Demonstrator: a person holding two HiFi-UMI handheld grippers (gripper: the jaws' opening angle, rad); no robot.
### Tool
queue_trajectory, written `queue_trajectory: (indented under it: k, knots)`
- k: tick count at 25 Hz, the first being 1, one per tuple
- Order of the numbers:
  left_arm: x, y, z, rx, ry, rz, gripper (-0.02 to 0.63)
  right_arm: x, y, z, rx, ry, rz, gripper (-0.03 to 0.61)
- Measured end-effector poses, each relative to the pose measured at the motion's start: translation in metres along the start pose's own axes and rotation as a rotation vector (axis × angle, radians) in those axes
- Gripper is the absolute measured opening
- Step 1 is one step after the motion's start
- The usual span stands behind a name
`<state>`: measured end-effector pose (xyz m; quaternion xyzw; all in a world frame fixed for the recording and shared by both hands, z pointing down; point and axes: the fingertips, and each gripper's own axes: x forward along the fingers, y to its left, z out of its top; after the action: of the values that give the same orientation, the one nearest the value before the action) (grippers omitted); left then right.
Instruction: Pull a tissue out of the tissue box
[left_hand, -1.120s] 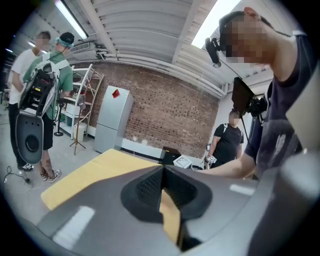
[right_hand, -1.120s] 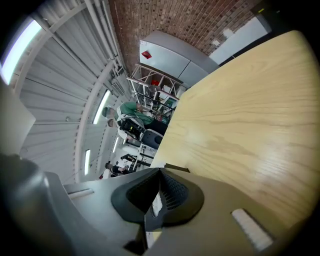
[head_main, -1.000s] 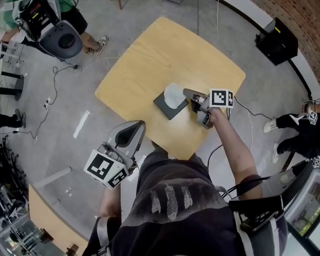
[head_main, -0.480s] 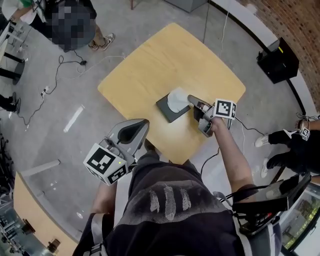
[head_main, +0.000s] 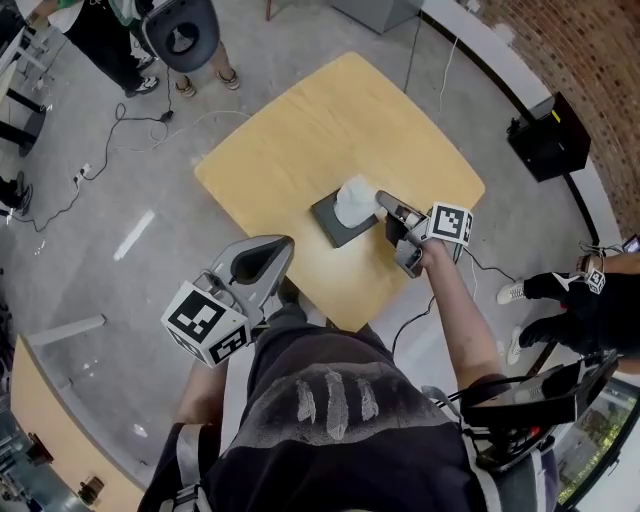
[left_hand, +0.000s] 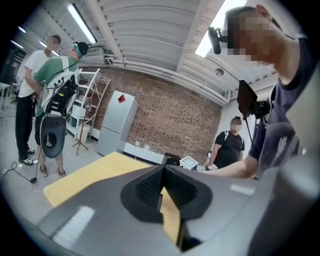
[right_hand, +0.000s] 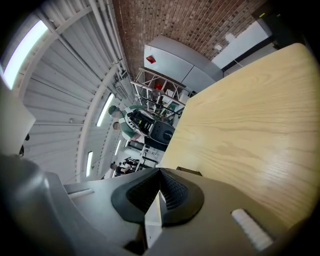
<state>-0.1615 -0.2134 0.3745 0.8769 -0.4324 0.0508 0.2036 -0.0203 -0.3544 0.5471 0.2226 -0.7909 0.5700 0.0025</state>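
Right tongs (head_main: 381, 198) are pinched together on the white tissue (head_main: 352, 200). In the right gripper view a thin white sliver of it (right_hand: 154, 219) sits clamped between the ribbed pads (right_hand: 142, 192), which meet at their tips. From the head view the tissue stands up in a crumpled peak out of the top of the dark tissue box (head_main: 335, 225), and the tongs reach it from the right, low and close to level. The box lies flat near the middle of the pale wooden bench (head_main: 330, 110), a little toward the edge nearest the person. The right arm stretches out over that near edge, with the marker cube (head_main: 449, 223) on the gripper just behind the tongs.

Left tongs (head_main: 287, 243) are closed too, with nothing between them. In the left gripper view the two dark pads (left_hand: 145, 187) touch at the tip, and only the yellow bench top shows through the wedge behind it. This gripper is held off the bench, just beside its near edge and over the grey floor (head_main: 90, 200), well apart from the box, its own marker cube (head_main: 205, 322) close to the person's body.

A black case (head_main: 548, 135) stands on the floor by the brick wall at the right, and cables (head_main: 120, 125) trail across the floor at the left
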Motion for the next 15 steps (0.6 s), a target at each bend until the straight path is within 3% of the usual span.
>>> queue_trajectory:
  k: [15]
  knots:
    - [-0.013,0.005,0.007,0.0,-0.027,-0.021,0.002,-0.011,0.012,0.007,-0.026,-0.047,-0.021,-0.002]
